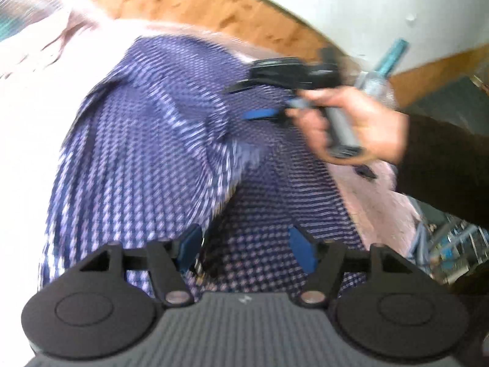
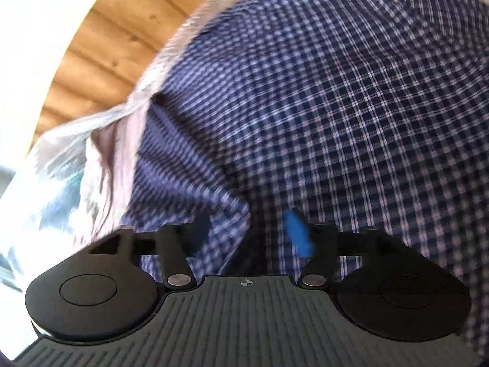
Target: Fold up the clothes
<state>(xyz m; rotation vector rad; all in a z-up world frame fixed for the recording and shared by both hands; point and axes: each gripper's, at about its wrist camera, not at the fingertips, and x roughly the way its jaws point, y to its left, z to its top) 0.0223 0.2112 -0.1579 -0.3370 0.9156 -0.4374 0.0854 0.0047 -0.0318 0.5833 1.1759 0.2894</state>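
Your checked shirt (image 2: 336, 107) is light, limp cloth, so with both pairs of fingers (image 1: 244, 244) (image 2: 253, 235) spread wide and empty, pinch it at a hem or corner.

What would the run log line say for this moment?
task: fold clothes | left tool: open over checked shirt | right tool: open, low over shirt | shirt: rumpled on pink cover | view: motion-blurred
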